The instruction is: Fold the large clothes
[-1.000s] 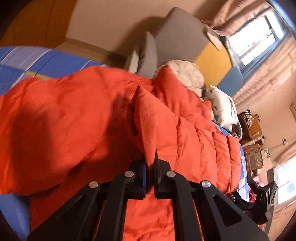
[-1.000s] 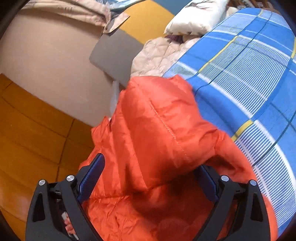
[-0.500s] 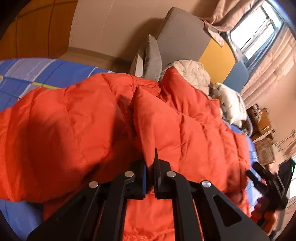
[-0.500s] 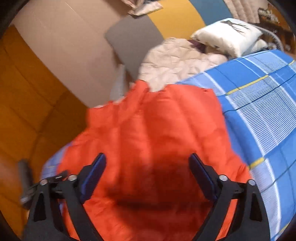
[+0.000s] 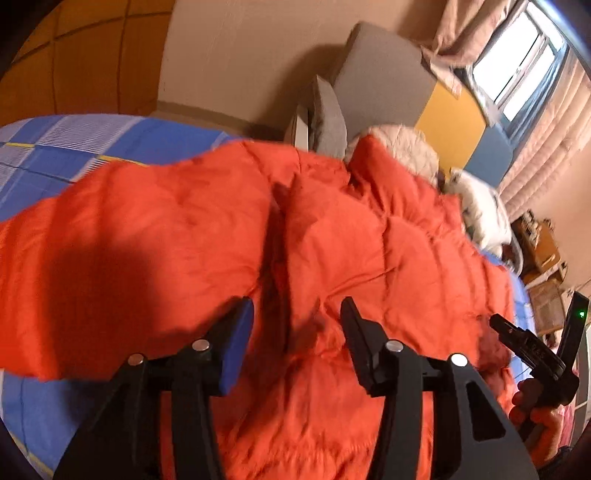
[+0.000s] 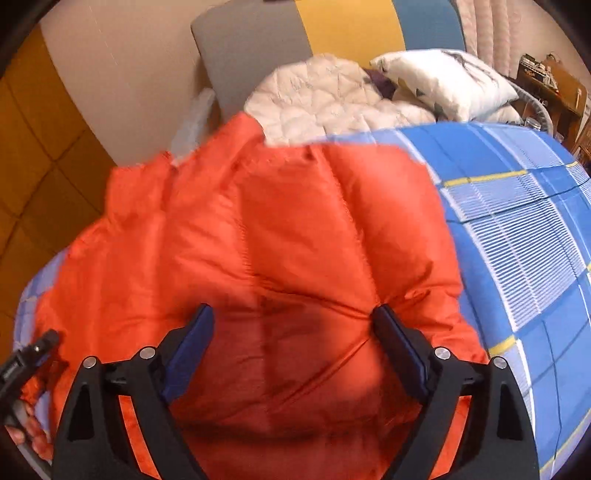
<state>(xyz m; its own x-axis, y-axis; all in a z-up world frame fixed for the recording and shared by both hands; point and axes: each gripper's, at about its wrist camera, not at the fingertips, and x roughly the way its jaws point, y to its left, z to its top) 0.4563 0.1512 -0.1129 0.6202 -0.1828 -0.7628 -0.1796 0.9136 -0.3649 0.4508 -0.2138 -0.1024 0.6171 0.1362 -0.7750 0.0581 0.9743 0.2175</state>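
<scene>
Currently, the orange puffer jacket [image 5: 332,258] lies spread across the bed [image 6: 517,240], which is covered by a blue checked sheet with white and yellow lines. The jacket occupies the middle of both wrist views and covers most of the visible sheet on the side nearer the wall.

Left gripper [image 5: 297,314]: the fingers are spread apart and released. They sit just above the quilted fabric, on either side of a dark lengthwise crease in the jacket. No cloth is pinched between them. The left finger carries a blue pad [image 5: 236,350].

Right gripper [image 6: 293,325]: the fingers are also spread wide and released. The padded surface of the jacket bulges up between them; whether the pads touch the fabric cannot be told. Nothing is clamped.

In the left wrist view, the right gripper appears at the right edge, held in the person's hand [image 5: 535,410], near the far hem of the jacket. In the right wrist view, part of the left gripper shows at the lower left edge.

Beyond the jacket, at the head of the bed, lie a cream quilted garment [image 6: 332,99] and a white pillow [image 6: 450,77]. Behind them stands a headboard [image 6: 332,29] in grey, yellow and blue panels. A window [image 5: 517,62] with pale curtains is at upper right in the left wrist view.
</scene>
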